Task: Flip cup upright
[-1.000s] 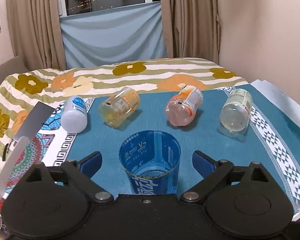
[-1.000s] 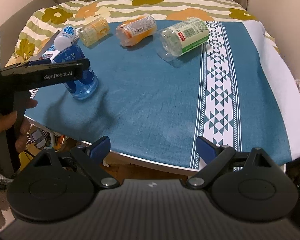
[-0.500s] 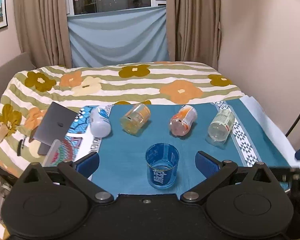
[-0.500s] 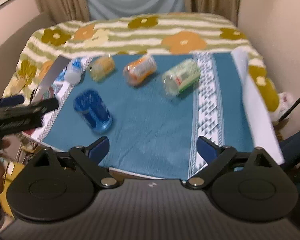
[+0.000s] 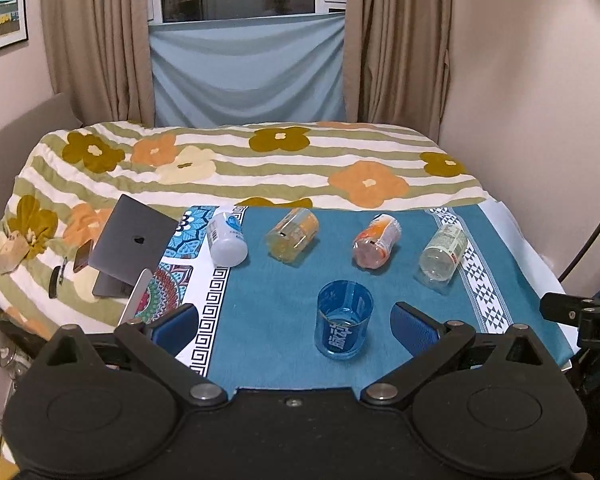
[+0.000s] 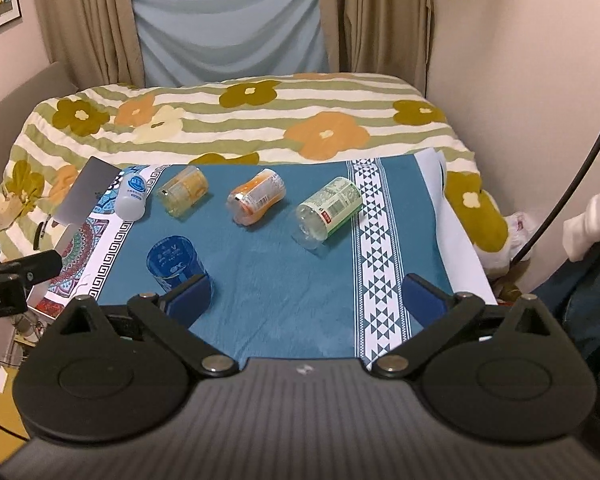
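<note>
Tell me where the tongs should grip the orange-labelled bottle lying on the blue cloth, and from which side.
Grip the orange-labelled bottle across the middle of its labelled body, coming from above with the fingers straddling its width. It lies on its side, base toward the camera, so its long axis runs away from you; the round sides are free, with gaps to the yellow bottle and the green-labelled bottle.

The cup [image 5: 343, 326] is glossy, see-through blue plastic on a matt woven cloth [image 5: 276, 280]. Beyond the cup lie clear glossy plastic bottles [image 5: 443, 251]. The laptop [image 5: 134, 239] looks matt grey metal.
</note>
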